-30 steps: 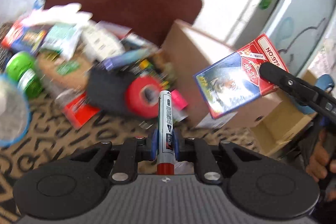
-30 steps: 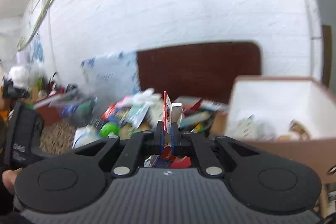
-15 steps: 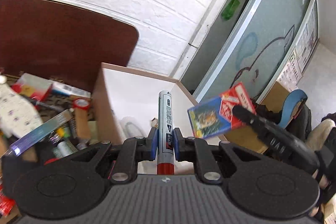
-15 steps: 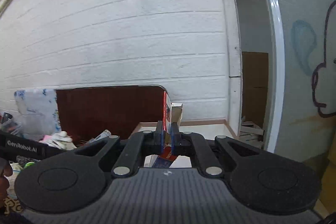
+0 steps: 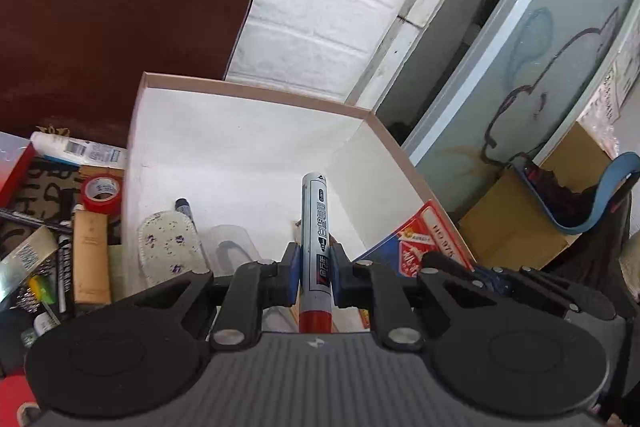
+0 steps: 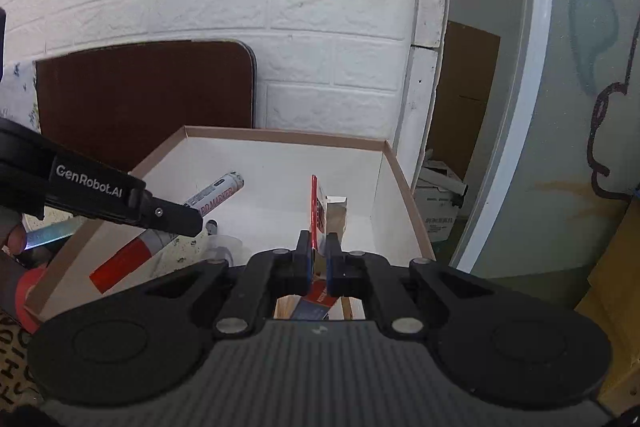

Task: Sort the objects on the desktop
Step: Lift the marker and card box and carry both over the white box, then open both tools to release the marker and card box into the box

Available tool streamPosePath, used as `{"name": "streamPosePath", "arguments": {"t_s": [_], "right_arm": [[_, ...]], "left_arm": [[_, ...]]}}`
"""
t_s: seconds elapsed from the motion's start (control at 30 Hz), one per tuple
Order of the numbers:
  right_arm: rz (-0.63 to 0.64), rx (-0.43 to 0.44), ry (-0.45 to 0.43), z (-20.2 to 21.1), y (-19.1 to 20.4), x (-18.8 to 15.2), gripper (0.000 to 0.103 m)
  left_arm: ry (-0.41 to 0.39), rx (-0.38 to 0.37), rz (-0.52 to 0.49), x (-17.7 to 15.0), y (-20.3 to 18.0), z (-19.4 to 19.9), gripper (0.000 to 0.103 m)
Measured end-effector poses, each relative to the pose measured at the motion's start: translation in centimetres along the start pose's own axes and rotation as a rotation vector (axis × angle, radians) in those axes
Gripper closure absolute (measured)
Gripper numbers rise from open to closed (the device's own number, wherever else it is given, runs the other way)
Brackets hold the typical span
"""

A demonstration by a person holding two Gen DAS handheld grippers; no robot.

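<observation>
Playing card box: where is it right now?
The playing card box is clamped edge-on between the right gripper's fingers, over the white-lined cardboard box, right of the whiteboard marker in the left gripper.

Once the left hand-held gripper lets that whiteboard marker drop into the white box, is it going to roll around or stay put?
The marker is a smooth round barrel, so it will probably roll a little on landing. The box has tall walls and already holds a speckled pouch and a clear plastic piece, which would likely stop it quickly. It looks rigid and light, so breakage seems unlikely.
</observation>
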State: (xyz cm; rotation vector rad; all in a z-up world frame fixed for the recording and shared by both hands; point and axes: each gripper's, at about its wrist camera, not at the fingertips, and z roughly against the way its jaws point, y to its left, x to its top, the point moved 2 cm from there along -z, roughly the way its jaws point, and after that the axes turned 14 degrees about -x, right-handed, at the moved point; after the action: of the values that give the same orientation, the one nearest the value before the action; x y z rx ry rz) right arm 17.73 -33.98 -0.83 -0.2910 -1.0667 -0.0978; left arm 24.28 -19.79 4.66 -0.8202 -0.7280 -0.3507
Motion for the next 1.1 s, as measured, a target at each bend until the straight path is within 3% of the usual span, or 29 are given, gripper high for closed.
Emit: {"name": "streamPosePath", "arguments": {"t_s": [0.37,0.4,0.43,0.47,0.5,0.73,0.83,1.1], "right_arm": [[0.084,-0.016,0.115,-5.1,0.9,1.1,0.097],[0.084,-0.015,0.111,-5.2,0.8,1.2,0.095],[0.083,-0.007,0.100,-5.2,0.8,1.3,0.092],[0.077,-0.003,0.084,-5.1,0.7,1.4,0.075],[0.066,-0.014,0.067,-4.9,0.5,1.6,0.052],[0.042,-0.030,-0.012,-3.0,-0.2,2.0,0.039],[0.045,-0.041,-0.030,-2.2,-0.4,1.9,0.018],[0.069,-0.037,-0.043,0.0,-0.3,1.6,0.014]], "left_arm": [[0.029,0.016,0.015,1.3,0.7,-3.5,0.085],[0.019,0.007,0.023,1.4,0.8,-3.5,0.079],[0.009,-0.007,0.036,1.4,0.9,-3.4,0.056],[-0.003,-0.021,0.048,1.4,0.9,-3.2,0.033],[-0.021,-0.030,0.055,1.4,0.9,-3.0,0.027],[-0.057,-0.061,0.052,1.3,0.5,-1.8,0.017],[-0.057,-0.061,0.035,0.8,0.2,-1.3,0.016],[-0.070,-0.054,0.003,-0.5,-0.5,0.6,0.016]]}}
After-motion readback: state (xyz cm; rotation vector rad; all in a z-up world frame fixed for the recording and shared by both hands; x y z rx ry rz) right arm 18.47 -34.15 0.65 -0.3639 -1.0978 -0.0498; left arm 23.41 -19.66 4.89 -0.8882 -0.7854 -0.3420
